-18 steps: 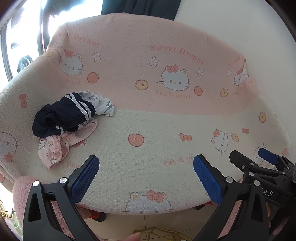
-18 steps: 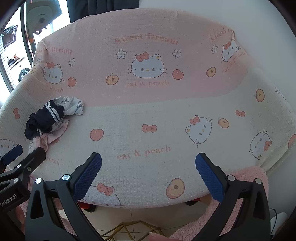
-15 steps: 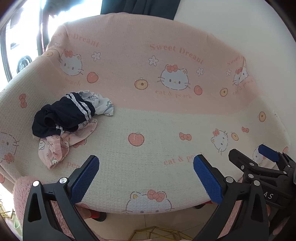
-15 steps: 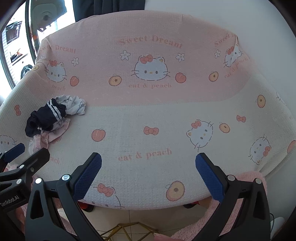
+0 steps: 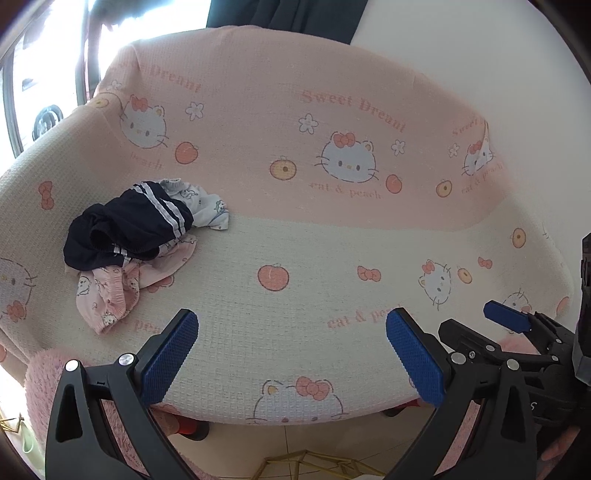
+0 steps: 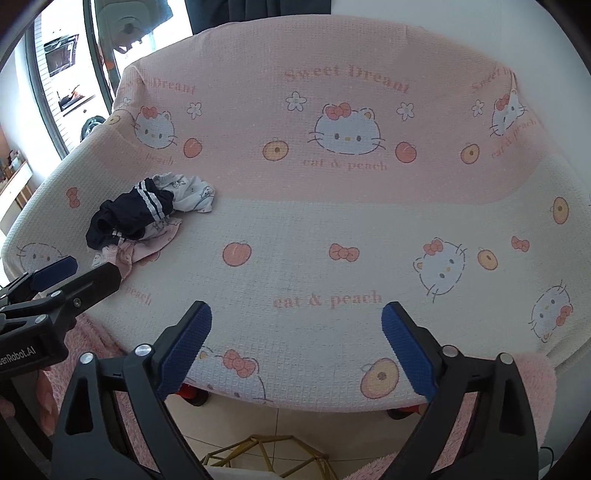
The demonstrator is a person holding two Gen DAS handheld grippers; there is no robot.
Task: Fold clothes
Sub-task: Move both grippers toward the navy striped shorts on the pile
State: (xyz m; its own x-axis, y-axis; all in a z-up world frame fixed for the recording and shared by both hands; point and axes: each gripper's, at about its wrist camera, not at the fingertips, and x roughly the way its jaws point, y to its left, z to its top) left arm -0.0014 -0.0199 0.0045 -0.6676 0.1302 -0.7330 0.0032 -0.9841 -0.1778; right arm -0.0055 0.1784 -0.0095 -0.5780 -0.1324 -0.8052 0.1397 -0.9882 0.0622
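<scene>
A sofa draped in a pink-and-cream cartoon-cat blanket fills both views, its back pink and its seat cream, printed with peaches, bows and the words "Sweet Dream" and "eat & peach". Behind it stand a white wall, a dark curtain and a bright window at the left. A fluffy pink throw shows under the blanket's front edge, and below that lie pale floor tiles and a gold wire frame. The stretch of seat between the grippers and the clothes is bare. The left gripper hangs over the seat's front edge with its blue pads spread wide and nothing between them or touching them. The right gripper is likewise held over the front edge, jaws wide apart and empty, beside the other. The pile of clothes sits on the seat's left part, near the backrest fold, well apart from both grippers: a navy garment with white stripes on top, a white printed piece behind it, and a pink printed piece spilling out toward the front.
</scene>
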